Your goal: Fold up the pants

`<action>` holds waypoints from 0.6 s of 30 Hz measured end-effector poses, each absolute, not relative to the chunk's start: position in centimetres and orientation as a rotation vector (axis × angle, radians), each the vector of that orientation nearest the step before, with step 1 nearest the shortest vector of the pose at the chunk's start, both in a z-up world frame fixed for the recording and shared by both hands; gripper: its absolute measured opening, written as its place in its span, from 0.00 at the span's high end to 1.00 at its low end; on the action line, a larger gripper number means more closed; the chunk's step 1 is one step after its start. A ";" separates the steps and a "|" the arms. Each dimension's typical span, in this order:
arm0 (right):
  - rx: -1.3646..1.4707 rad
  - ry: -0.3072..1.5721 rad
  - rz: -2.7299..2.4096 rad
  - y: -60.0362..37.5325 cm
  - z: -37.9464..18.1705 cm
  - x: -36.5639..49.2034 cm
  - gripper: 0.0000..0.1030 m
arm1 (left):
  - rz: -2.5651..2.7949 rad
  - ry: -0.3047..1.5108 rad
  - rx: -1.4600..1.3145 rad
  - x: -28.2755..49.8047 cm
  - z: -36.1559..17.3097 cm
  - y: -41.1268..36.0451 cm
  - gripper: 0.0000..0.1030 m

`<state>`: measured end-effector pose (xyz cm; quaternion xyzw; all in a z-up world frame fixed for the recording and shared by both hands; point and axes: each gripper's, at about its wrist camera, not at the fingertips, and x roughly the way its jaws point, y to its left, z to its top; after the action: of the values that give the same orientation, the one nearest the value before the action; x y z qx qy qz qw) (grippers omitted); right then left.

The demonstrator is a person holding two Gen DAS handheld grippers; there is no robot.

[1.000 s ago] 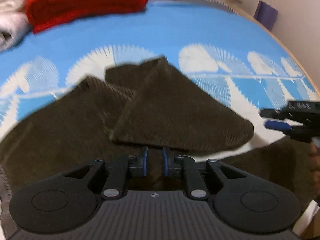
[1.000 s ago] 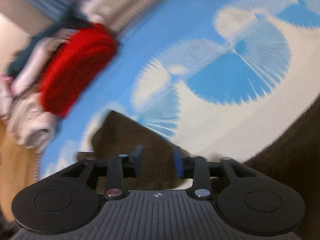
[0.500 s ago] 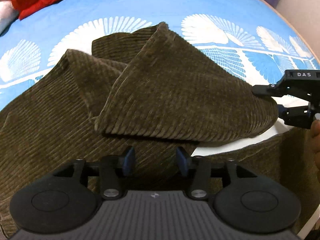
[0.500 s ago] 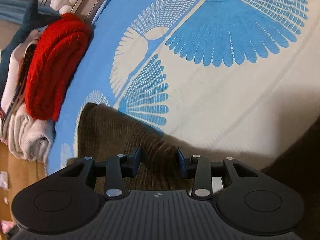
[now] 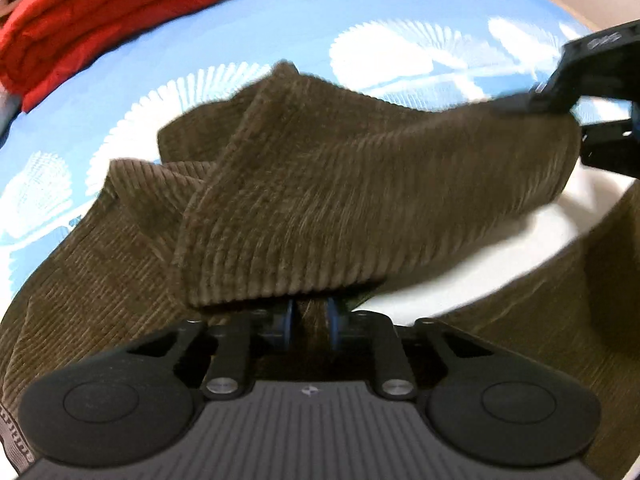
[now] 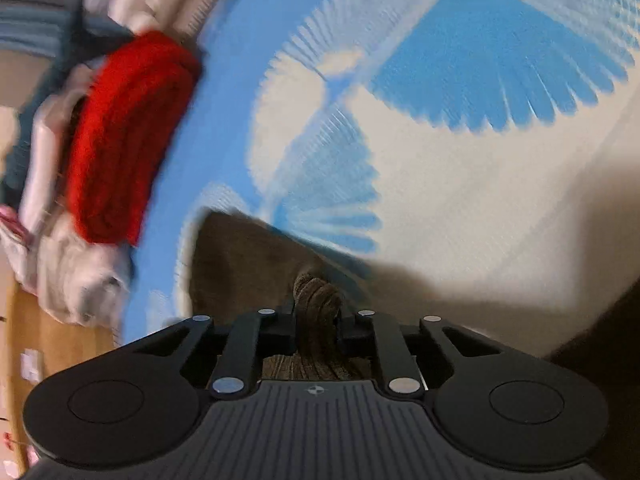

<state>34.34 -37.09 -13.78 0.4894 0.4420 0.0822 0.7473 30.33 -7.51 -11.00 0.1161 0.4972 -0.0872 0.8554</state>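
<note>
Brown corduroy pants (image 5: 320, 200) lie on a blue and white patterned bed cover (image 5: 280, 20), one leg folded over and lifted. My left gripper (image 5: 310, 322) is shut on the near edge of that folded leg, cloth pinched between its blue pads. My right gripper (image 6: 316, 316) is shut on a bunched fold of the pants (image 6: 316, 300); it also shows in the left wrist view (image 5: 560, 96) at the right, holding the leg's far corner up off the cover.
A folded red garment (image 5: 100, 16) lies at the back left of the bed, with pale folded clothes (image 6: 72, 272) beside it. A wooden surface (image 6: 52, 344) shows past the bed edge in the right wrist view.
Both grippers have closed on the folded pant leg. The right gripper has lifted its corner up and to the right, stretching the leg between the two grippers.
</note>
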 end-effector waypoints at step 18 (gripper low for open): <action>1.202 0.738 -0.284 -43.2 -13.3 29.6 0.57 | -0.019 1.107 0.264 30.7 -10.2 -1.8 0.86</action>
<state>29.61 -43.19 -13.27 0.5504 0.3381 -0.1302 0.7522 30.74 -1.79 -10.19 0.1248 0.5241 -0.0091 0.8424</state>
